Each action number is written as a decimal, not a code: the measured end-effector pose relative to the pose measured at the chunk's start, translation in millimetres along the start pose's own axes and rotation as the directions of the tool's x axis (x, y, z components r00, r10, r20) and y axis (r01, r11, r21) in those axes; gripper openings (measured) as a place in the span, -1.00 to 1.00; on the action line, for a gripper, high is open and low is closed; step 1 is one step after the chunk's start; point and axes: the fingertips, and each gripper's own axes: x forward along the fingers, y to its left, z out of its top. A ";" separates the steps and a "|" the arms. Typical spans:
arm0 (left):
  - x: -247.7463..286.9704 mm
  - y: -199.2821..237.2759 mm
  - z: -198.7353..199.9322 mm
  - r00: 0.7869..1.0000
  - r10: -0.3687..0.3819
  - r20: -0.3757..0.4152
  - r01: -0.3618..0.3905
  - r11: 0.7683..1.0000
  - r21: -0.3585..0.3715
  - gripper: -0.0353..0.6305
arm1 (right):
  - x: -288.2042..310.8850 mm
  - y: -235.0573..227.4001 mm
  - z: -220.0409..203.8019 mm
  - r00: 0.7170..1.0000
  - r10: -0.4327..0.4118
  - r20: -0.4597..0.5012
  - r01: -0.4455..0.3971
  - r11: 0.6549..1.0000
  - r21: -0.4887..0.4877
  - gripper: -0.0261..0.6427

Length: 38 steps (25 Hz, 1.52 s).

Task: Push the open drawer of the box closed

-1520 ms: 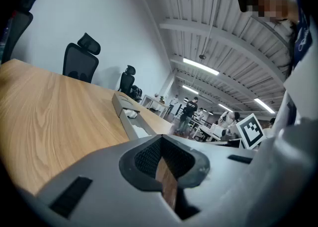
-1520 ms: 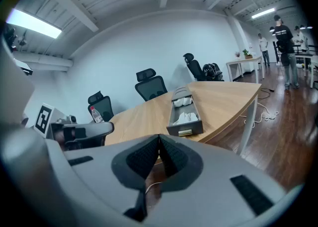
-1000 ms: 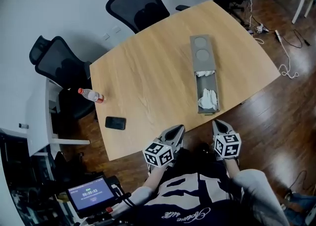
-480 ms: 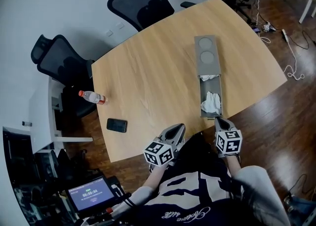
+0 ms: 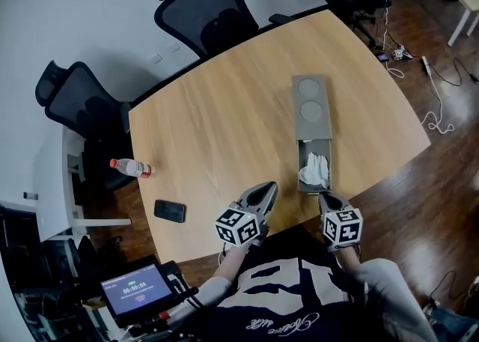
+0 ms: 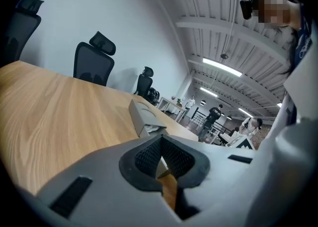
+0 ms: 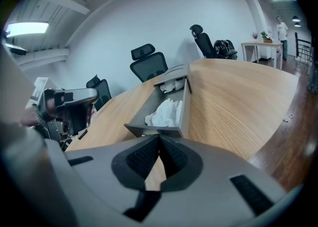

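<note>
the drawer (image 5: 314,172) is partway out of the grey box (image 5: 310,108), which sits right of centre in the head view on the wooden table (image 5: 217,131), with the open end pointing down the frame toward the person. there's a crumpled white wad (image 5: 314,168) lying in it

what changed: a second ago the right gripper (image 5: 328,200) was hanging back from the drawer front with a clear gap. half a second ago it had closed that gap, and now its tip is right up against the front panel. the stretch of drawer sticking out looks shorter next to the box than it did, so the push seems to have started. the head camera shifted too though, so that's a read and not a sure thing

the right gripper's own view backs it up: the drawer's front wall (image 7: 154,130) fills the space just past the tips. its jaws are pressed together with nothing between them, so it's being used as a blunt pusher

the left gripper (image 5: 263,189) is lower centre, over the table edge and well apart from the box, jaws also closed on nothing. it's just idling

further out, a bottle (image 5: 131,168) and a phone (image 5: 170,211) sit at the left of the table, out of the way

plenty of travel left, and the wad looks low enough to clear
</note>
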 end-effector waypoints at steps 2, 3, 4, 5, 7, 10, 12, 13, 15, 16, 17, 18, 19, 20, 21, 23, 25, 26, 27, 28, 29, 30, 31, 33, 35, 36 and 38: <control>12.7 20.4 13.5 1.000 0.005 -0.002 -0.006 1.000 -0.013 -0.89 | 10.0 -1.8 11.4 1.000 0.000 -0.015 0.000 1.000 0.007 -0.93; 17.3 28.5 18.7 1.000 0.008 -0.004 -0.008 1.000 -0.018 -0.89 | 13.5 -3.1 17.0 1.000 -0.008 -0.018 0.008 1.000 0.010 -0.93; 19.4 33.1 21.1 1.000 0.011 -0.005 -0.011 1.000 -0.022 -0.89 | 14.6 -4.4 21.0 1.000 -0.018 -0.013 0.018 1.000 0.012 -0.93; 19.2 34.5 21.0 1.000 0.012 -0.005 -0.012 1.000 -0.024 -0.89 | 14.4 -5.5 23.6 1.000 -0.026 -0.003 0.026 1.000 0.013 -0.93; 16.3 33.1 17.7 1.000 0.013 -0.004 -0.013 1.000 -0.026 -0.90 | 14.4 -6.8 27.3 1.000 -0.026 0.017 0.025 1.000 0.014 -0.93; 15.0 34.7 15.0 1.000 0.017 -0.003 -0.018 0.999 -0.033 -0.89 | 20.9 -9.9 37.3 0.999 -0.018 0.030 0.018 1.000 0.009 -0.93; 15.7 38.6 14.3 1.000 0.022 -0.005 -0.022 0.999 -0.037 -0.89 | 26.0 -14.1 44.8 0.999 -0.023 0.037 0.022 1.000 0.010 -0.93; 15.4 40.4 13.7 1.000 0.025 -0.005 -0.025 0.999 -0.039 -0.89 | 28.2 -16.2 48.2 0.999 -0.026 0.042 0.026 1.000 0.011 -0.93; 14.3 43.5 13.1 0.999 0.034 -0.003 -0.034 0.998 -0.045 -0.89 | 32.6 -20.8 56.3 0.998 -0.035 0.053 0.034 0.999 0.010 -0.93; 13.6 45.2 13.2 0.999 0.039 -0.001 -0.039 0.998 -0.048 -0.89 | 35.3 -23.5 61.1 0.998 -0.038 0.058 0.038 0.999 0.008 -0.93; 12.9 47.0 13.1 0.999 0.045 0.001 -0.045 0.998 -0.051 -0.89 | 38.5 -26.5 66.3 0.997 -0.042 0.065 0.042 0.999 0.006 -0.93; 12.1 49.0 12.7 0.999 0.050 0.003 -0.050 0.997 -0.054 -0.90 | 42.2 -29.8 71.7 0.996 -0.046 0.072 0.046 0.999 0.004 -0.93; 11.3 51.1 12.0 0.998 0.056 0.004 -0.056 0.997 -0.056 -0.90 | 46.2 -33.4 77.6 0.995 -0.052 0.080 0.052 0.999 0.001 -0.93; 10.3 53.3 11.3 0.998 0.062 0.005 -0.062 0.996 -0.059 -0.89 | 50.5 -37.3 84.2 0.994 -0.059 0.090 0.059 0.998 -0.003 -0.93; 9.2 55.7 10.5 0.998 0.069 0.006 -0.069 0.996 -0.061 -0.89 | 55.3 -41.2 91.4 0.993 -0.068 0.100 0.069 0.998 -0.008 -0.93; 6.7 60.8 9.7 0.996 0.085 0.011 -0.084 0.994 -0.065 -0.89 | 66.0 -47.8 105.7 0.990 -0.083 0.115 0.085 0.996 -0.015 -0.93; 3.5 66.4 11.1 0.995 0.099 0.018 -0.098 0.993 -0.072 -0.89 | 76.2 -50.0 117.4 0.988 -0.092 0.123 0.094 0.995 -0.014 -0.93; 1.5 69.3 12.8 0.994 0.105 0.022 -0.103 0.992 -0.076 -0.89 | 80.4 -49.5 121.7 0.988 -0.096 0.125 0.098 0.995 -0.012 -0.93; -0.6 72.1 14.6 0.994 0.110 0.026 -0.107 0.991 -0.080 -0.89 | 83.6 -48.5 124.7 0.987 -0.100 0.126 0.102 0.995 -0.009 -0.93; -2.6 74.6 16.1 0.993 0.114 0.029 -0.111 0.990 -0.083 -0.89 | 85.6 -47.6 126.5 0.986 -0.105 0.127 0.107 0.994 -0.006 -0.93; -4.4 76.6 17.0 0.993 0.117 0.032 -0.114 0.990 -0.085 -0.89 | 86.6 -47.0 127.3 0.986 -0.109 0.129 0.110 0.994 -0.002 -0.93; -6.0 78.3 17.4 0.992 0.120 0.034 -0.117 0.989 -0.085 -0.89 | 87.3 -46.6 127.5 0.985 -0.112 0.131 0.112 0.994 0.002 -0.93; -7.5 79.6 17.5 0.992 0.122 0.035 -0.119 0.989 -0.085 -0.89 | 87.9 -46.2 127.5 0.985 -0.113 0.132 0.113 0.994 0.005 -0.93; -9.4 80.9 17.2 0.992 0.123 0.038 -0.119 0.989 -0.083 -0.90 | 89.3 -45.7 126.9 0.984 -0.116 0.132 0.116 0.993 0.010 -0.93; -8.9 80.1 16.5 0.992 0.119 0.043 -0.116 0.990 -0.079 -0.89 | 89.3 -45.1 126.6 0.983 -0.121 0.139 0.120 0.993 0.014 -0.93; -8.4 78.9 16.0 0.992 0.116 0.045 -0.113 0.991 -0.077 -0.89 | 88.0 -43.6 126.8 0.982 -0.120 0.147 0.118 0.993 0.019 -0.93; -8.5 75.3 16.1 0.993 0.107 0.048 -0.103 0.992 -0.070 -0.89 | 82.2 -36.5 127.0 0.980 -0.109 0.167 0.104 0.994 0.039 -0.93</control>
